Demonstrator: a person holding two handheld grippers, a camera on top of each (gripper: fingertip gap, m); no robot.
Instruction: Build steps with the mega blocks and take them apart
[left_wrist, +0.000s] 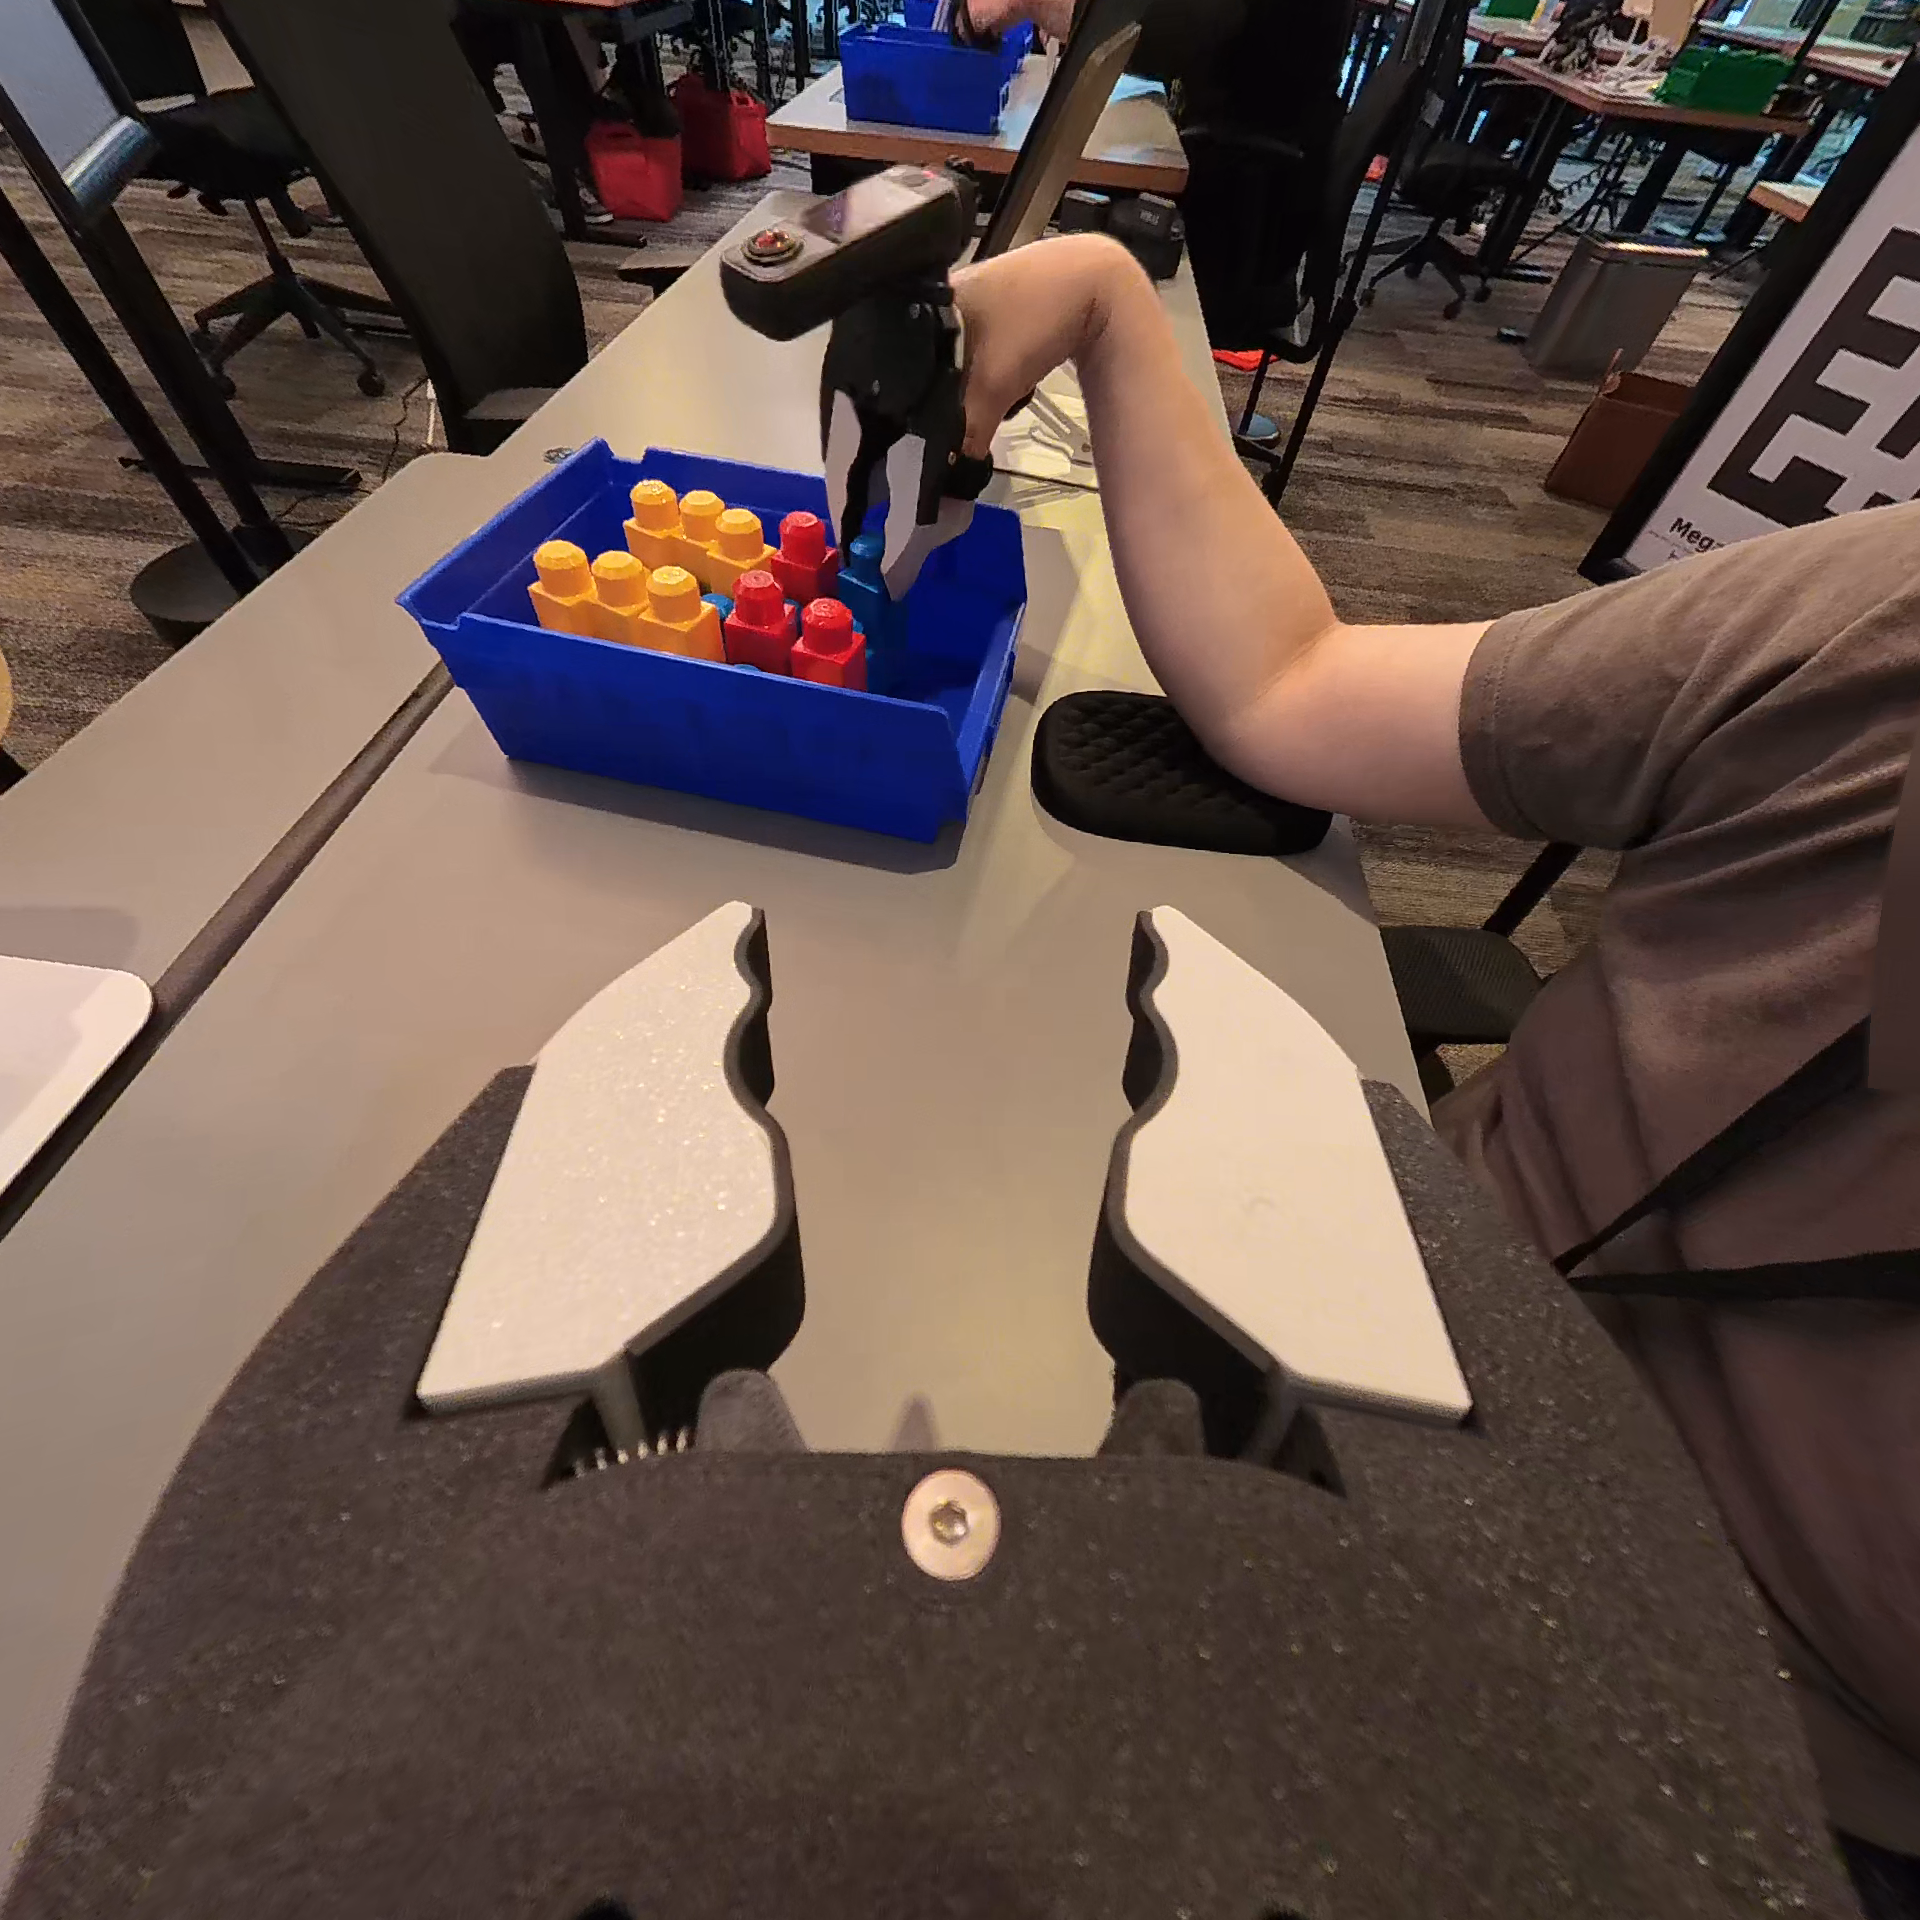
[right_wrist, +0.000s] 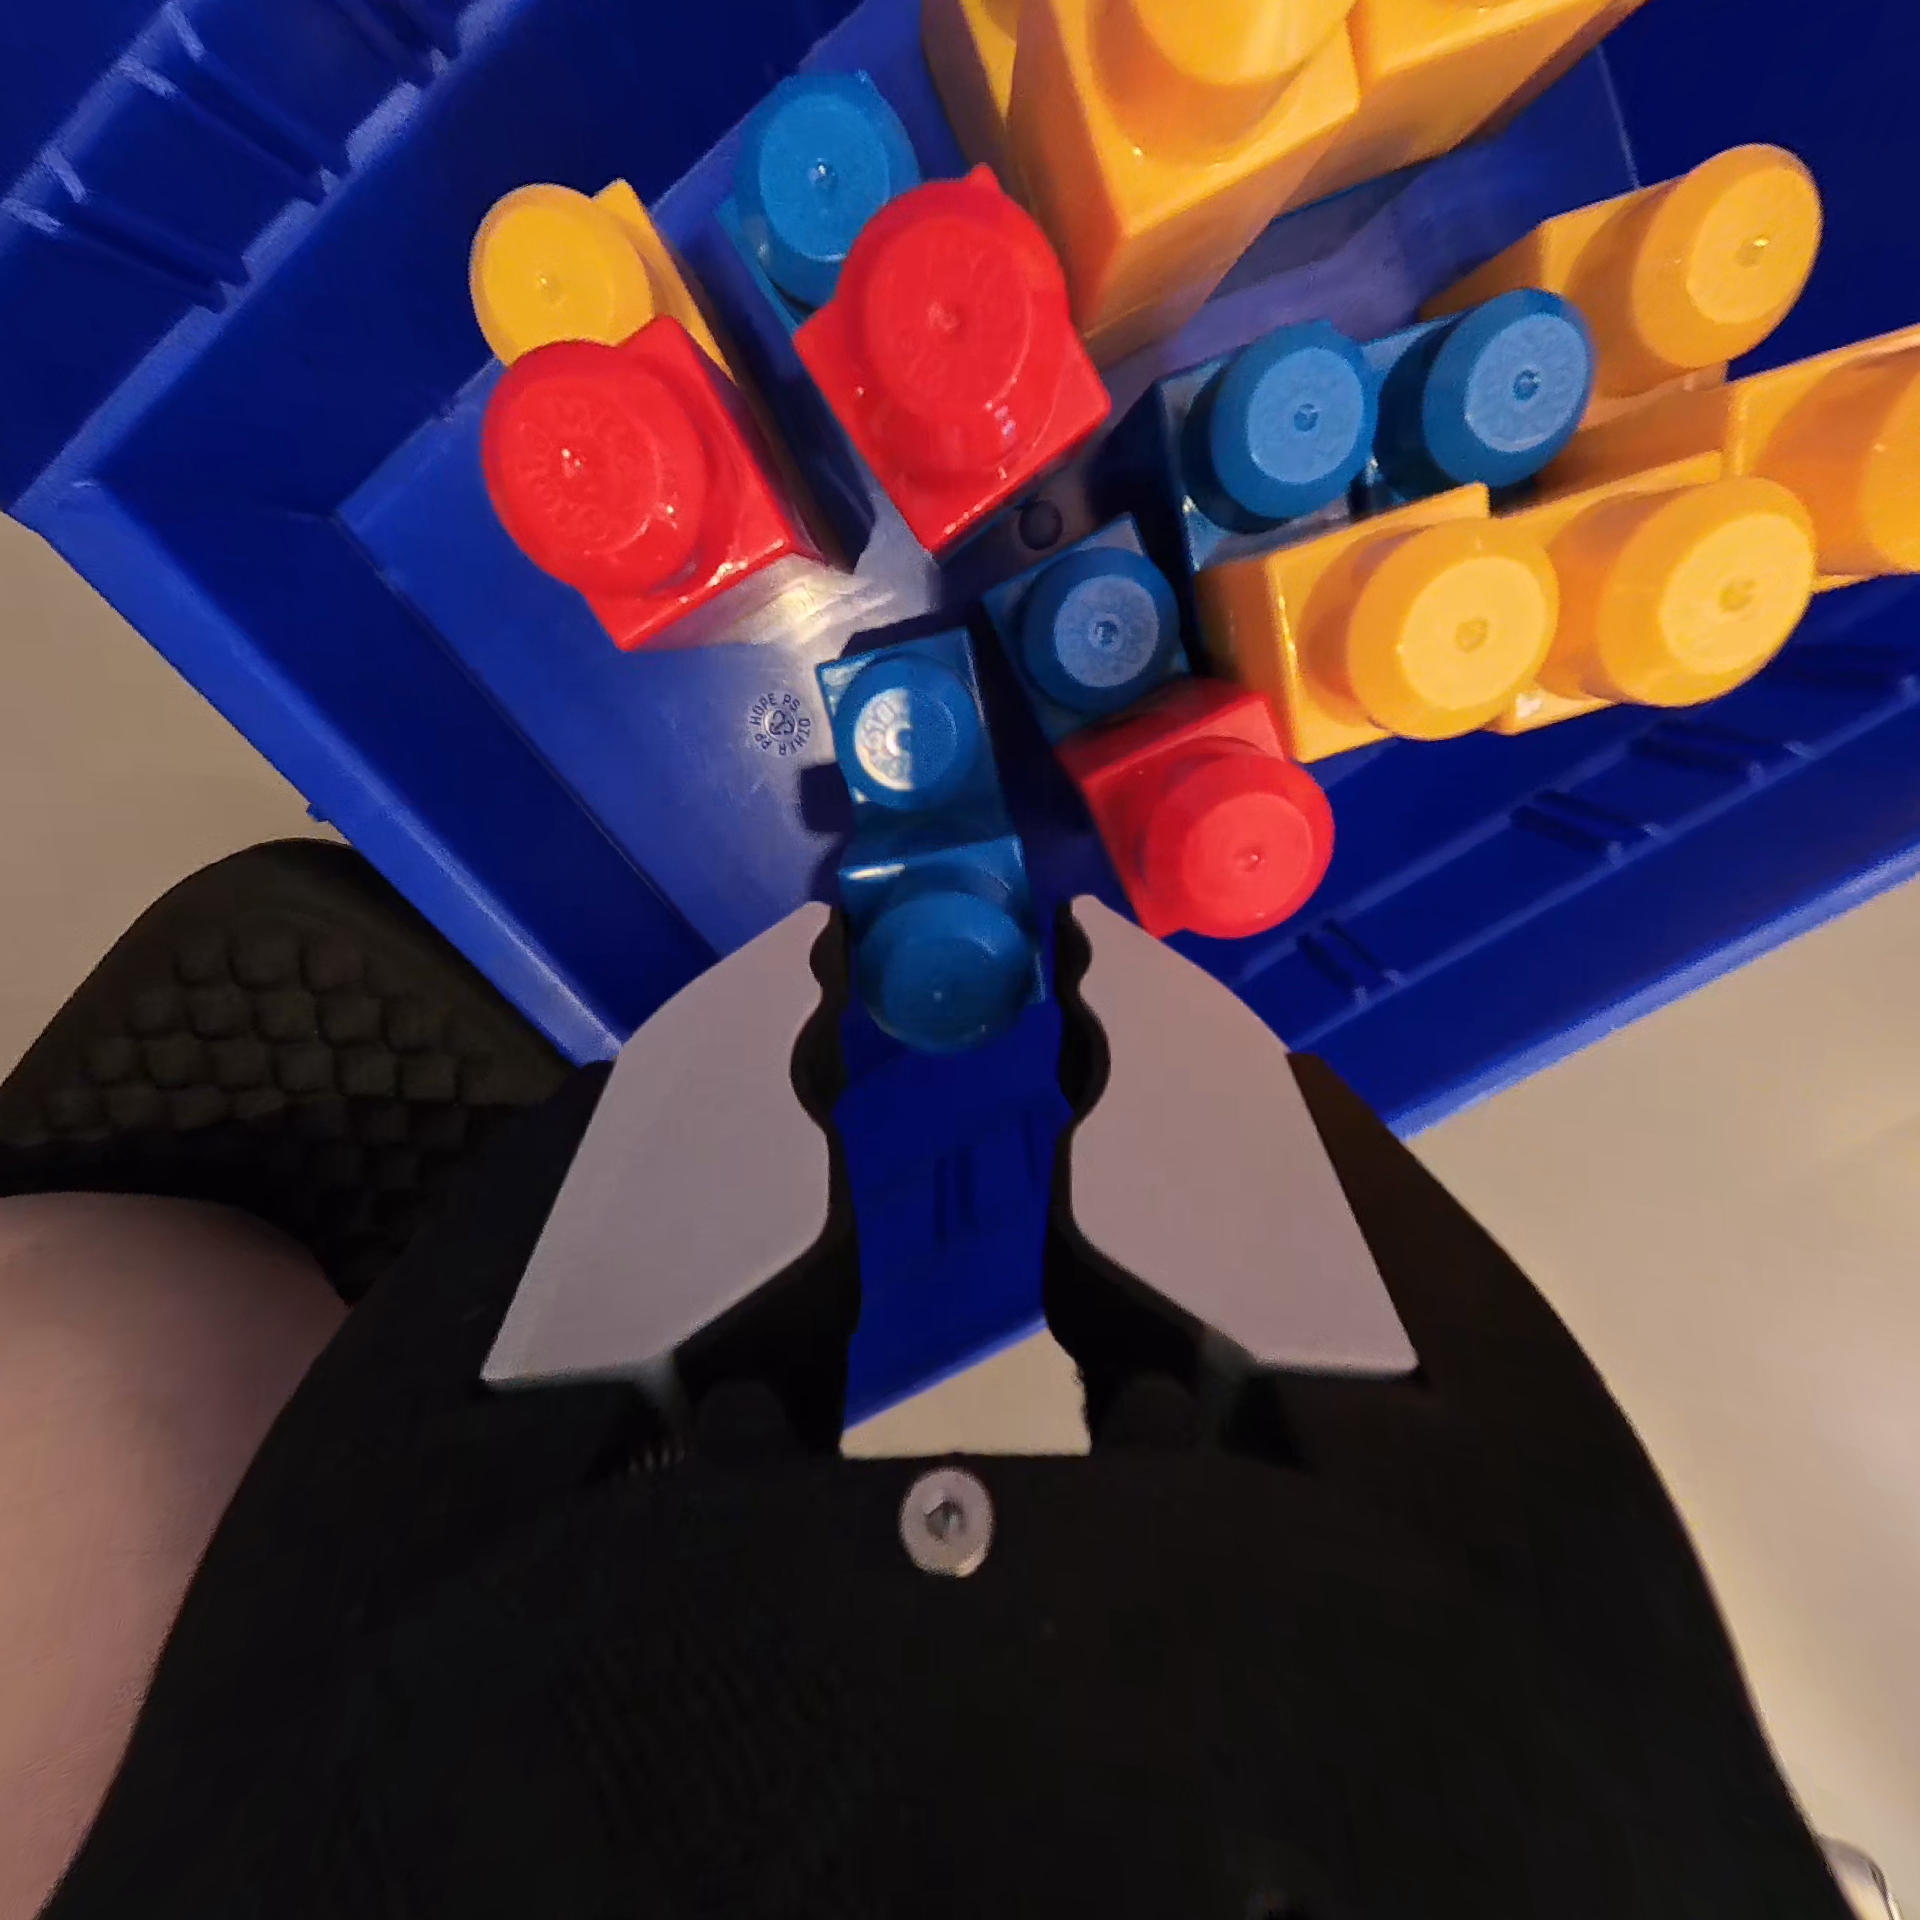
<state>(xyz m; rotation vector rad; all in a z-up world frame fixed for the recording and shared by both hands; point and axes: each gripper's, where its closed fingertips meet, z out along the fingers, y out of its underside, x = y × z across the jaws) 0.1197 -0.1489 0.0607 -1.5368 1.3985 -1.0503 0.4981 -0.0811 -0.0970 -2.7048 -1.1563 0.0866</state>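
Observation:
A blue bin (left_wrist: 727, 738) on the grey table (left_wrist: 520, 1039) holds orange three-stud blocks (left_wrist: 623, 603), red blocks (left_wrist: 795, 634) and blue blocks. My right gripper (left_wrist: 878, 561) reaches down into the bin's right end. It is shut on a blue two-stud block (left_wrist: 868, 603), which stands higher than the other blue ones. The right wrist view shows that block (right_wrist: 914, 831) between the fingers of the right gripper (right_wrist: 948, 920), with red blocks (right_wrist: 623, 488), orange blocks (right_wrist: 1507, 613) and the bin wall (right_wrist: 260, 343) beyond. My left gripper (left_wrist: 951, 920) is open and empty over bare table, nearer than the bin.
A black padded rest (left_wrist: 1164, 774) lies right of the bin, under the person's forearm (left_wrist: 1195, 582). A white flat object (left_wrist: 52, 1039) sits at the left edge. A table seam runs along the left. Chairs, a sign board (left_wrist: 1849, 395) and another blue bin (left_wrist: 925, 73) stand farther off. Tip to tip, the grippers are about 40 centimetres apart.

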